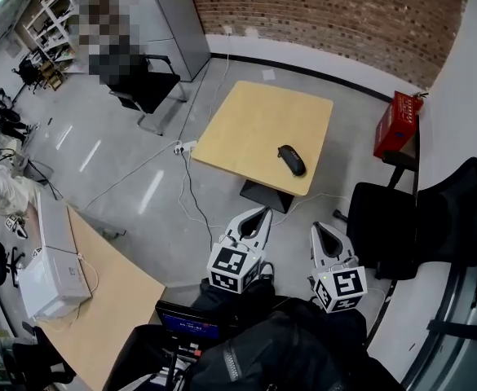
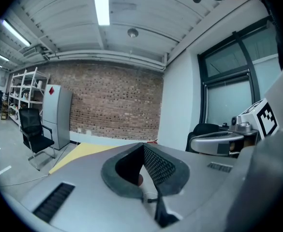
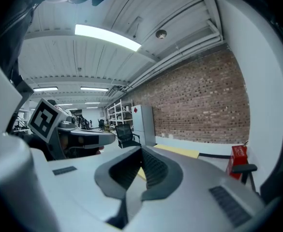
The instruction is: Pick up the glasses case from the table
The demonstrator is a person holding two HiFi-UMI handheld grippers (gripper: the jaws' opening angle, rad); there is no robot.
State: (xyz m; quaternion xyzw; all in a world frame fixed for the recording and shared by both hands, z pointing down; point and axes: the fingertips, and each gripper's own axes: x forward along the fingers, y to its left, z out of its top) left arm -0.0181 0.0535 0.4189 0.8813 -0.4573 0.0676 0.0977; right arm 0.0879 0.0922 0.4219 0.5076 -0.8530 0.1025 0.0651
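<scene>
Head view shows only the front halves of the two tools: the person's dark jacket (image 1: 279, 349) covers the hands and handles, and the bottom edge cuts the body off. The left gripper (image 1: 264, 210) and right gripper (image 1: 318, 226) are held over the grey floor (image 1: 124, 177), well short of the table (image 1: 246, 129), each with a black-and-white marker cube behind it. Both pairs of jaws are pressed together at the tips with nothing pinched.

The glasses case (image 1: 291, 160) lies on the table near its near right edge, well apart from both tools. It is a dark, smooth, elongated oval, too small here to show a seam or hinge.

In the left gripper view the tool's own pale grey body fills the lower half, so only a yellow sliver of the tabletop shows and the case is hidden. A small reddish spot (image 2: 139, 180) in the hollow behind the tips is too small to identify. The right gripper view is blocked in the same way.

The jaw pads are black with a fine raised grid. The tabletop is a square slab of pale, matt, wood-coloured board on a dark base. Behind it runs a rough red brick wall (image 1: 328, 10). A glossy red box (image 1: 397, 125) stands to the right and a black office chair (image 1: 144, 84) to the left.
</scene>
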